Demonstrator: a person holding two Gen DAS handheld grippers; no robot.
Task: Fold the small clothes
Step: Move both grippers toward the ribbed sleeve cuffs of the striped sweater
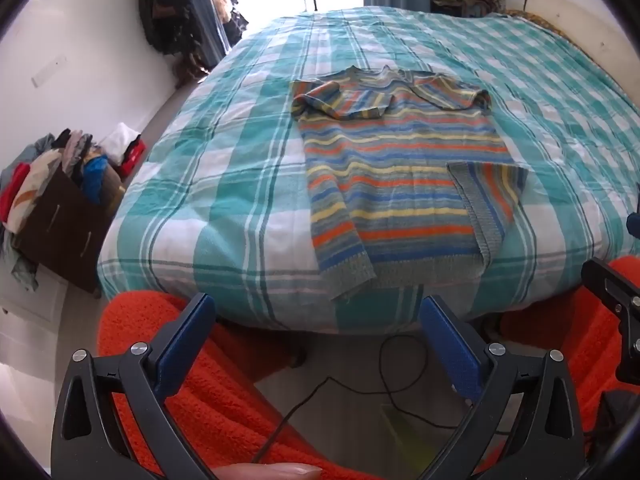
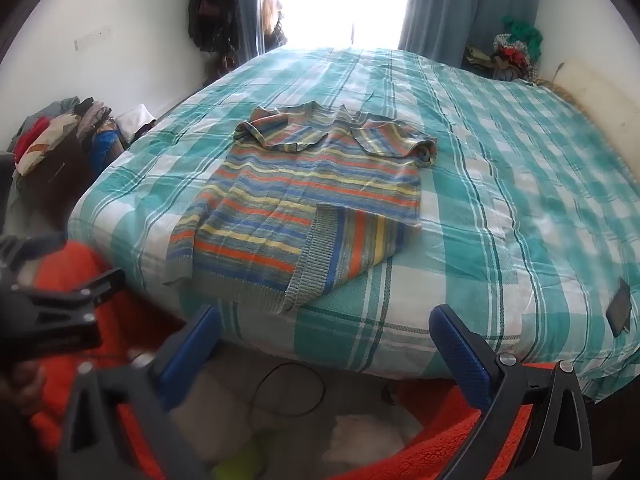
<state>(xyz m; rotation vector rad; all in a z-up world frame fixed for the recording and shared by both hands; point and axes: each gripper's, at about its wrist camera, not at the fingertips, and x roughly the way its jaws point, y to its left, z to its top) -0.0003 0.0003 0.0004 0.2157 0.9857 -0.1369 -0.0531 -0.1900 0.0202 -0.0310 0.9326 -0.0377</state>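
Striped sweater [image 1: 400, 184] lies flat on bed [image 1: 224, 184], 12 o'clock from both claws. Left claw [image 1: 316, 344] wide, empty. Right claw [image 2: 324, 356] wide, empty, short of bed edge.

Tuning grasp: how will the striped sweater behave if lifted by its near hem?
The striped sweater is likely floppy: the knit already lies draped, with one corner flopped over. It would probably sag and unfold its tucked sleeves. Probably not slippery, given the ribbed knit against the plaid bedspread.

Black grippers [image 1: 316, 332], blue finger pads [image 1: 450, 348]
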